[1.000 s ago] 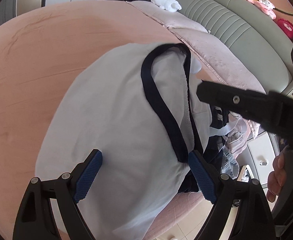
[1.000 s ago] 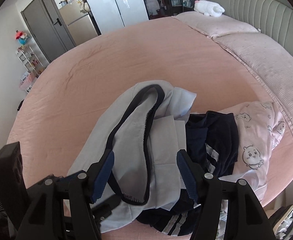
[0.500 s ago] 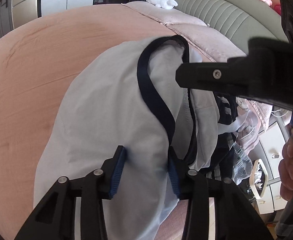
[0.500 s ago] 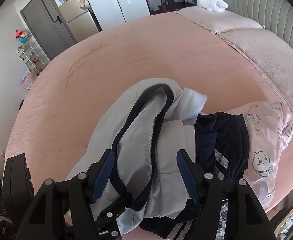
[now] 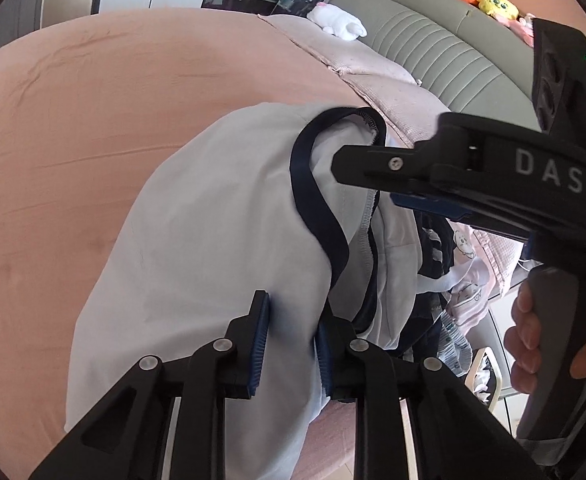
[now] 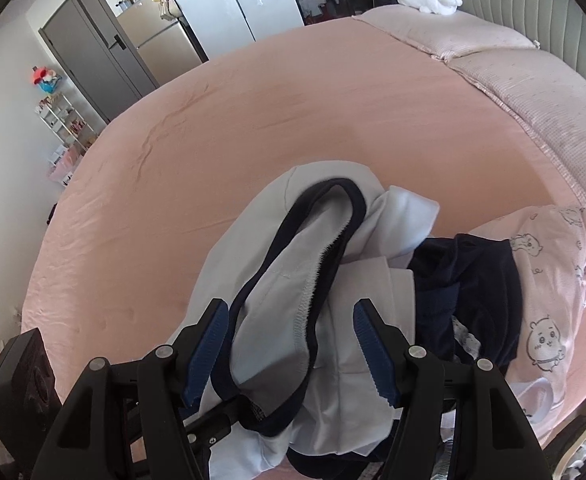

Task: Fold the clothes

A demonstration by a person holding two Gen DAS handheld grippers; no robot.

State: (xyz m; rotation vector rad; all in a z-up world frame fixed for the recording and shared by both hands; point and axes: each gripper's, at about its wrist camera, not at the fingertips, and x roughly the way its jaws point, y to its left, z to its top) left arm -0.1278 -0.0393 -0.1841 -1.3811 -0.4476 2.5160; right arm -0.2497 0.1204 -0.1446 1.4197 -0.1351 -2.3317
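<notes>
The pale-blue, navy-trimmed cotton garment (image 5: 213, 240) appeared light and limp. Left tongs (image 5: 291, 344) were closing on its near fold; right tongs (image 6: 291, 354) stood spread above the trim.

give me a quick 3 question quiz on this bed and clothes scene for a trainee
1. True or false: the left tool has light blue fabric between its pads.
2. Multiple choice: what colour is the trim on the light blue garment? A) red B) navy C) yellow
3. Fill in: the pale pink garment with the cartoon animal print lies on the ____ side of the pile in the right wrist view.

Key
1. True; its jaws are closing on a fold of the cloth.
2. B; the navy trim loops along the edge.
3. Right, beside the dark navy garment, while the right tool hovers open over the pile.
</notes>
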